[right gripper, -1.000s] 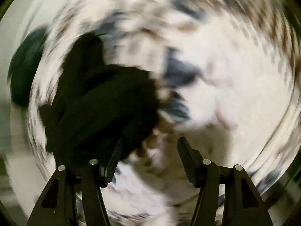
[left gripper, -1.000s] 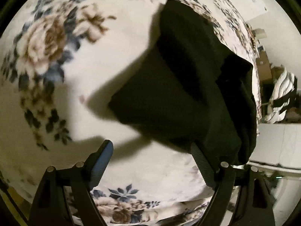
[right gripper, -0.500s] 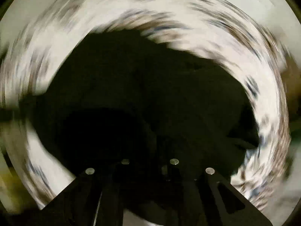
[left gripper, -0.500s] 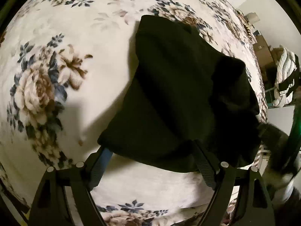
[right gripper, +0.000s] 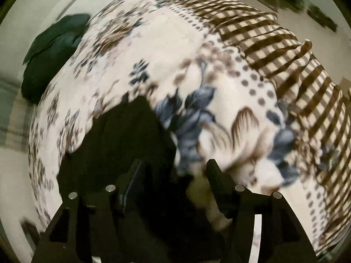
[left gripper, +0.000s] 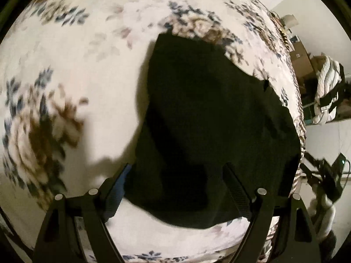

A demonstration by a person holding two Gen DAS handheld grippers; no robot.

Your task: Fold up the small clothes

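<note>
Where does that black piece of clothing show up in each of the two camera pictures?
Left wrist view: the black garment fills the middle and lower right, spread between the fingers.
Right wrist view: the black garment sits at lower left, partly behind the left-hand finger.
Shared landmark: the floral blanket that it lies on.

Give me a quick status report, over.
Left gripper open over black garment. Right gripper just opened, garment released. Floral blanket clear.
</note>
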